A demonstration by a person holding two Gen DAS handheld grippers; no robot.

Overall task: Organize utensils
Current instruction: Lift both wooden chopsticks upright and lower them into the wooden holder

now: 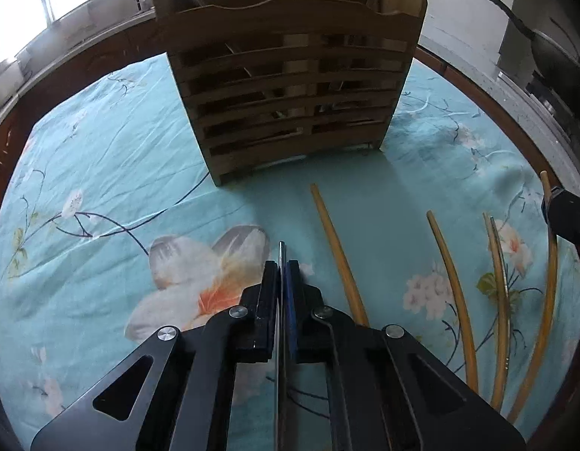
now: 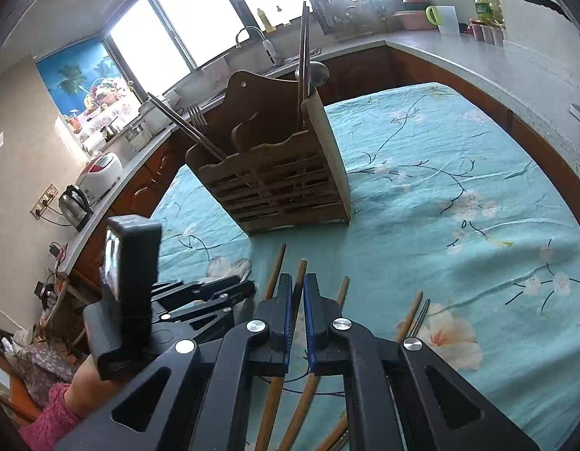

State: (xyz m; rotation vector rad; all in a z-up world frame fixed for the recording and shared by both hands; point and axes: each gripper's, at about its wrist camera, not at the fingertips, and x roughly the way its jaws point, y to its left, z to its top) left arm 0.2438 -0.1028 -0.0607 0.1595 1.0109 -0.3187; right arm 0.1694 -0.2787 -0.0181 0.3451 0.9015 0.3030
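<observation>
The left tongs (image 1: pixel 281 268) are clamped on a thin metal chopstick (image 1: pixel 281 251) whose tip pokes out past the pads, above the floral-clothed surface (image 1: pixel 102 173). The right tongs (image 2: pixel 298 282) grip a wooden chopstick (image 2: pixel 300 268), lifted off the cloth. More wooden chopsticks (image 1: pixel 338 255) lie to the right, near the wooden utensil holder (image 1: pixel 290 86) standing at the far side, which holds a fork (image 2: pixel 197 116) and a spoon (image 2: pixel 314 71).

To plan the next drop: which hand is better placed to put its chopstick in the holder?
Probably left: the left gripper holds a metal chopstick with the holder close, straight ahead. The right gripper, holding a wooden chopstick, has it farther off.
</observation>
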